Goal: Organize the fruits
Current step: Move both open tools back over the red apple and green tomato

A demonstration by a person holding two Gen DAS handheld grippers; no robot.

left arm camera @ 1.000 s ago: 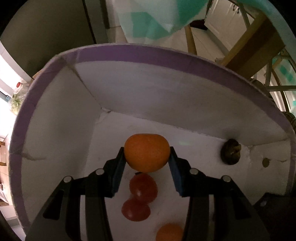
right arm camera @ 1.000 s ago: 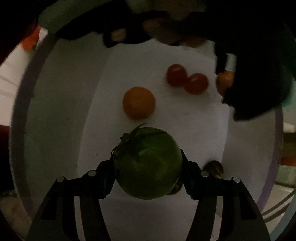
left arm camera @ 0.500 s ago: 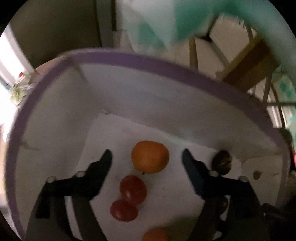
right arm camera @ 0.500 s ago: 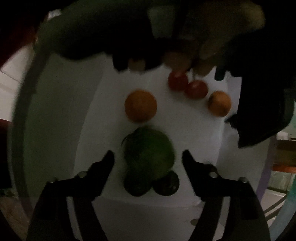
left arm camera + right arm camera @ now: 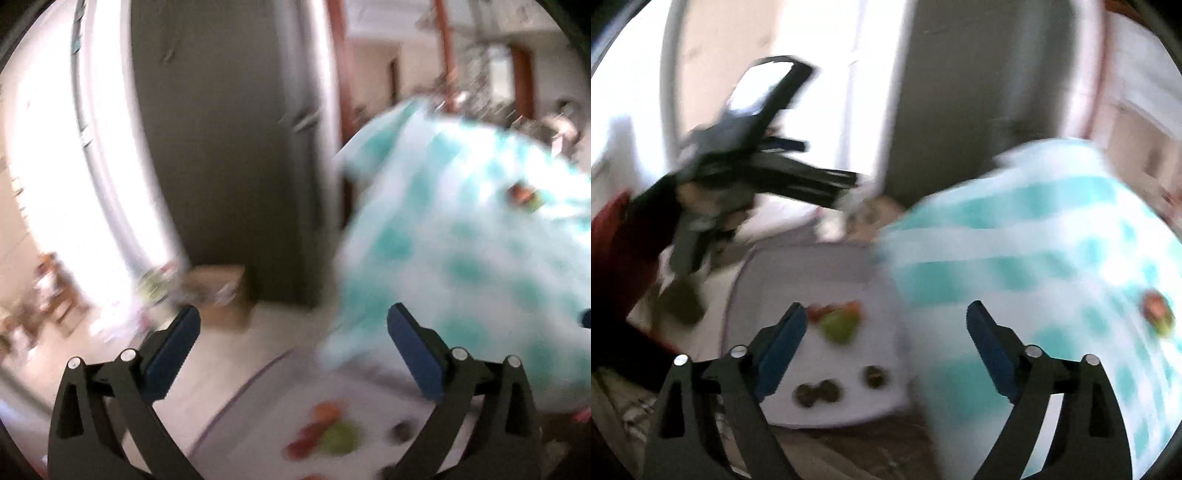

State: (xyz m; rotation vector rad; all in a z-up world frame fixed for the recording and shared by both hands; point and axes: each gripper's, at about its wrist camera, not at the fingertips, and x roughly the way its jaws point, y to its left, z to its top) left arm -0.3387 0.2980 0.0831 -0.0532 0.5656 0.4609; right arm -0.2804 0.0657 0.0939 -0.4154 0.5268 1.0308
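Blur smears both views, yet the main things can be made out. The left tool [image 5: 293,347] has its blue-padded fingers [image 5: 173,345] spread wide with nothing between them, raised above the white box [image 5: 280,424] with the purple rim. Down in that box, low in the left view, lie an orange fruit [image 5: 327,410], something red [image 5: 308,437] and a green fruit [image 5: 340,437], close together, with a small dark item [image 5: 400,432] a little to their right. Beyond the tool are a grey door or wall [image 5: 229,147], a brown cardboard box [image 5: 221,291] on the floor, and a table covered with a white and teal checked cloth [image 5: 472,240].

The right tool [image 5: 886,343] is likewise wide open and holds nothing. Between its fingers, further off, the same white box [image 5: 761,288] sits on the floor beside the table. Inside it a green fruit [image 5: 840,326] lies against red and orange pieces [image 5: 831,310] near the far side, too smeared to separate. Three small dark round fruits rest near the closer edge: two touching [image 5: 816,393] and one [image 5: 875,376] apart to their right. On the cloth [image 5: 1034,266] at the right sits a reddish and green fruit cluster [image 5: 1156,310], too blurred to name. At upper left of the right view, the left tool [image 5: 809,181] is gripped by a hand [image 5: 701,206] with a dark red sleeve, well above the box.
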